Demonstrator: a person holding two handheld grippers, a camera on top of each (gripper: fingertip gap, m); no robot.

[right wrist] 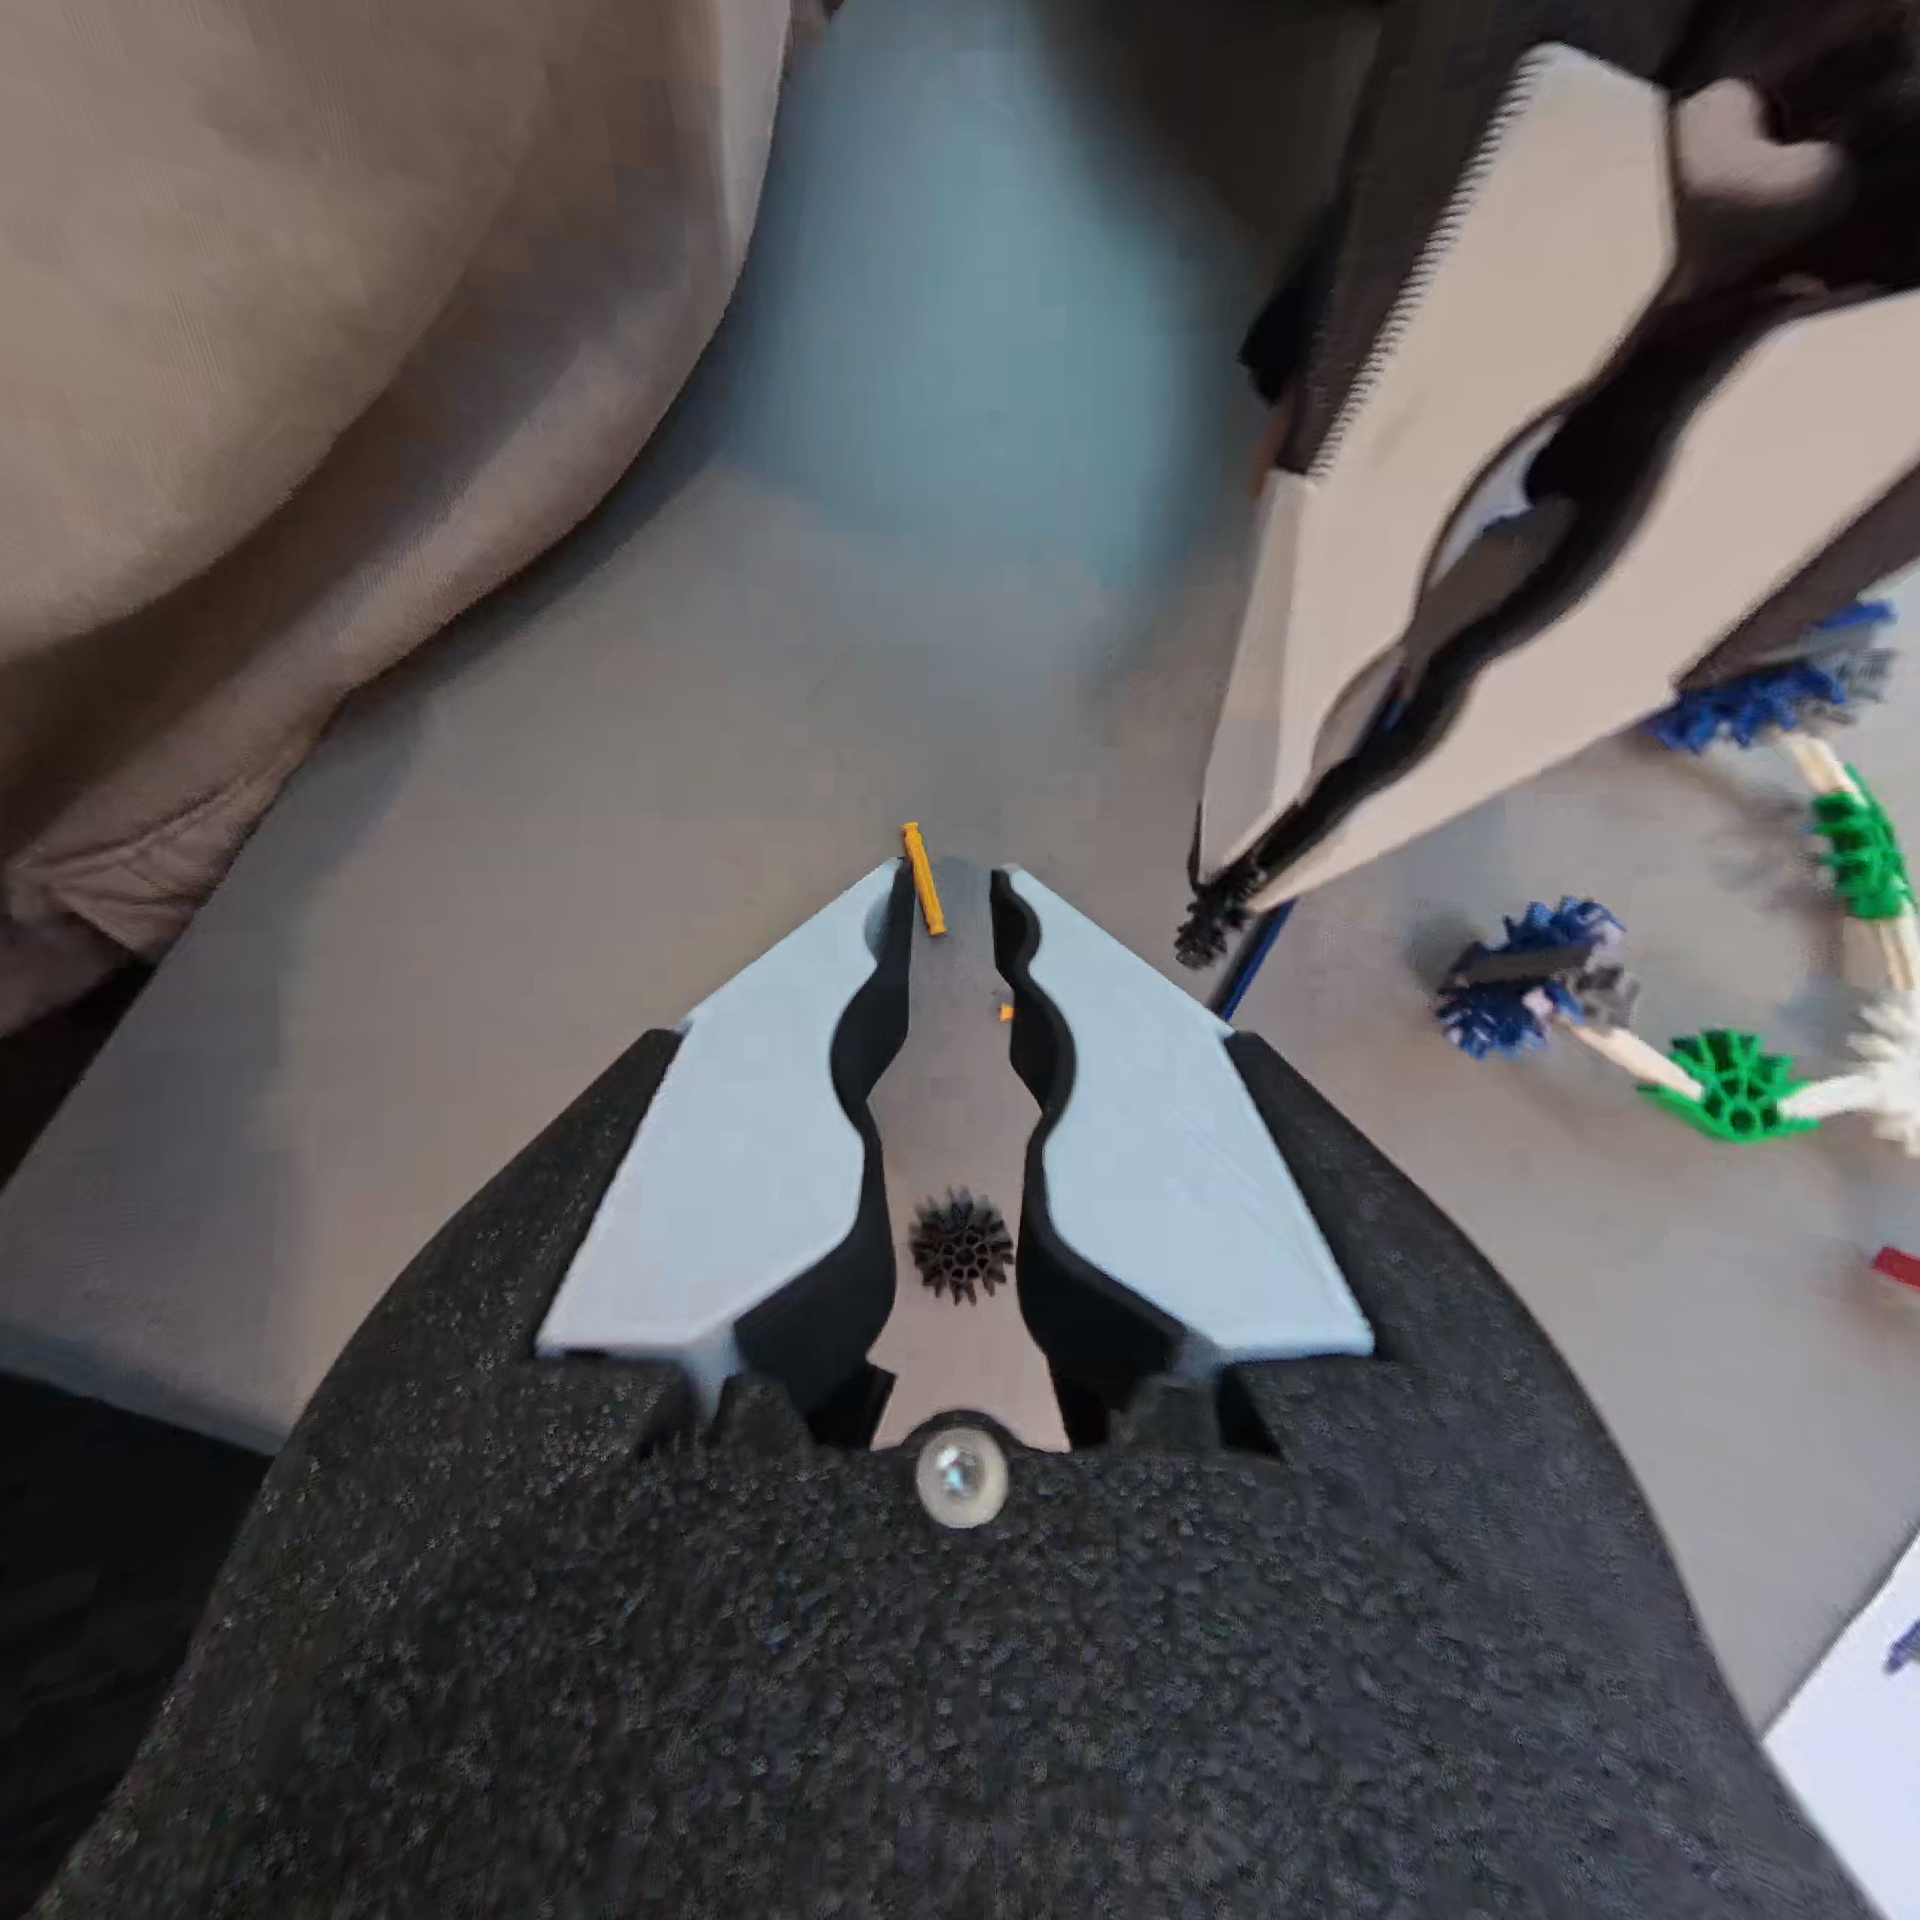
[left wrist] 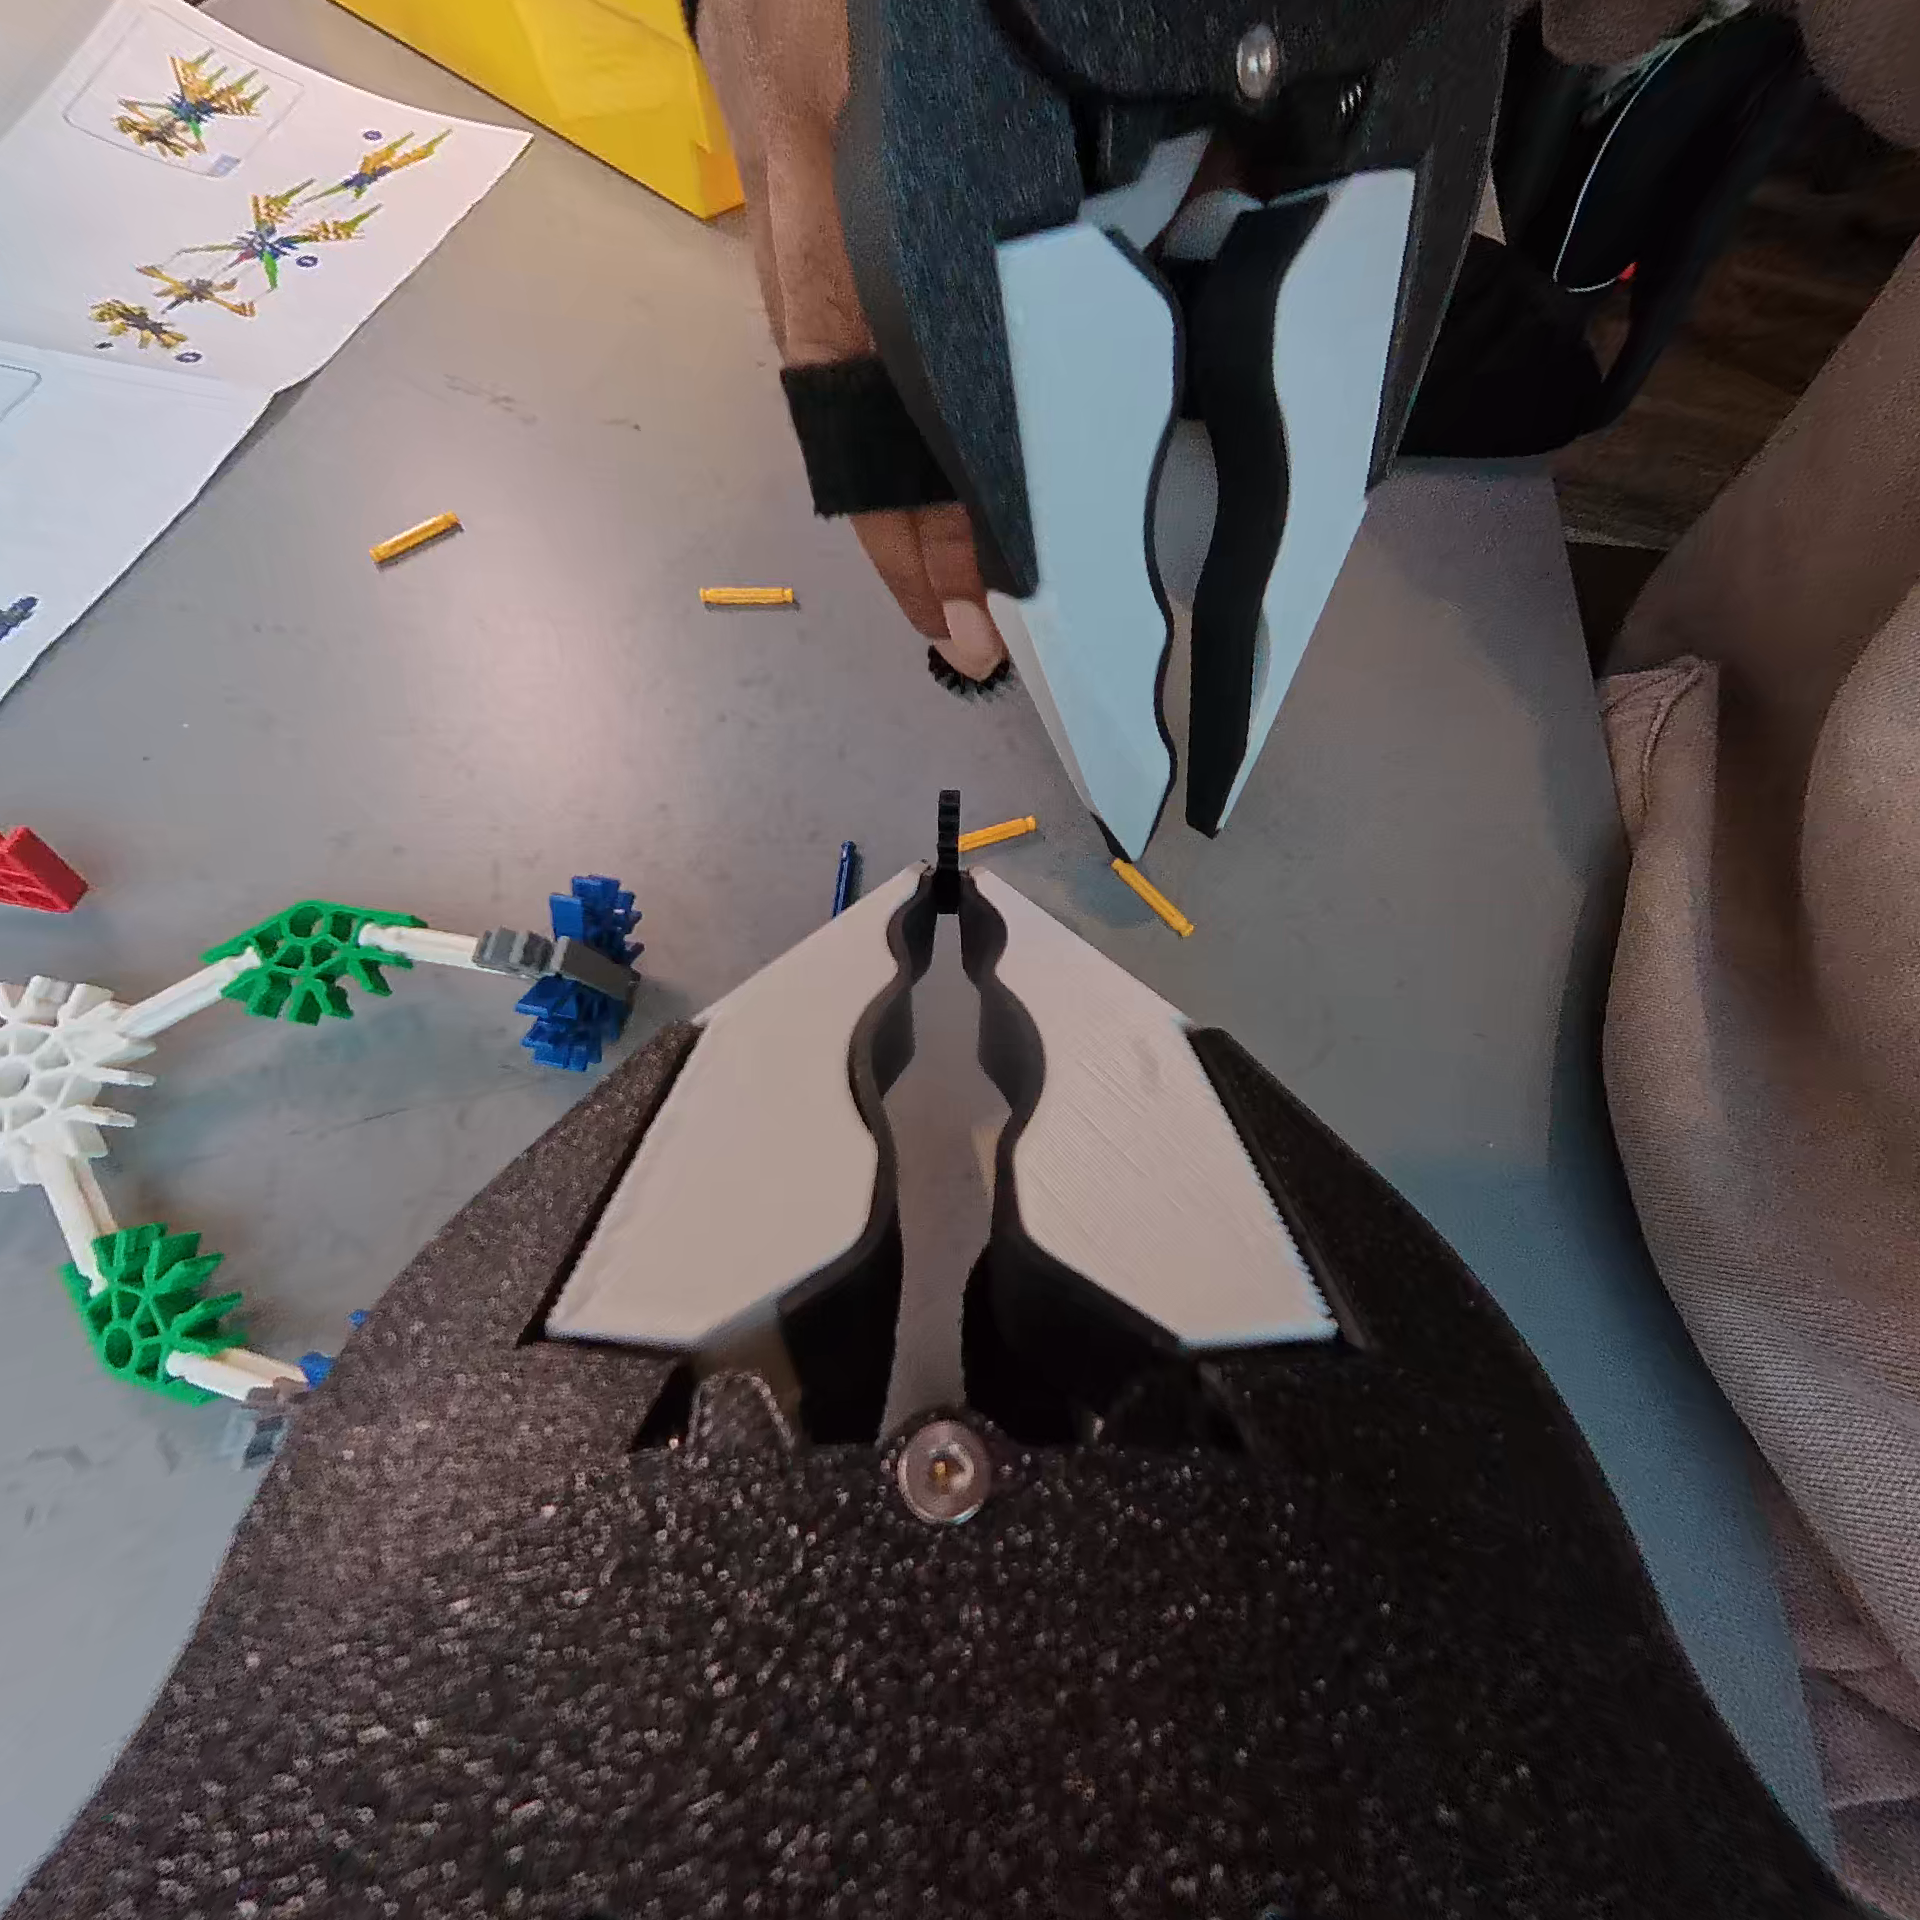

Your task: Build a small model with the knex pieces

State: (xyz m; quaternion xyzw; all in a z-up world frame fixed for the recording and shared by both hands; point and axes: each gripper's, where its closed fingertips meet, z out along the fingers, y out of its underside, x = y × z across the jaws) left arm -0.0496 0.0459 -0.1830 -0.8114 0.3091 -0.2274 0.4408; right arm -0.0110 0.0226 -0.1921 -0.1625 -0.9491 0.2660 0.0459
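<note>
My left gripper [left wrist: 948,883] is shut on a small black toothed connector [left wrist: 948,826], held on edge at the fingertips just above the grey table [left wrist: 520,727]. It also shows in the right wrist view [right wrist: 1216,883] with the connector [right wrist: 1203,927]. My right gripper [right wrist: 945,873] is open, its tips down at the table. A short yellow rod [right wrist: 923,878] lies against its left fingertip. From the left wrist view, the right gripper [left wrist: 1169,840] points down at that rod [left wrist: 1151,896]. A second black connector [right wrist: 961,1242] lies flat on the table beneath the right gripper.
A chain of white rods with green [left wrist: 307,961], blue [left wrist: 582,971] and white [left wrist: 52,1081] connectors lies at left. Loose yellow rods [left wrist: 746,595], a blue rod [left wrist: 846,878], a red piece [left wrist: 31,873], instruction sheets [left wrist: 208,229] and a yellow box [left wrist: 582,73] are there too. Beige fabric [left wrist: 1766,1039] borders the table's right edge. One gripper's finger ends stand about 5 cm off the other's. The blue rod [left wrist: 846,878] sits 4 cm or so from the ends of my left fingers.
</note>
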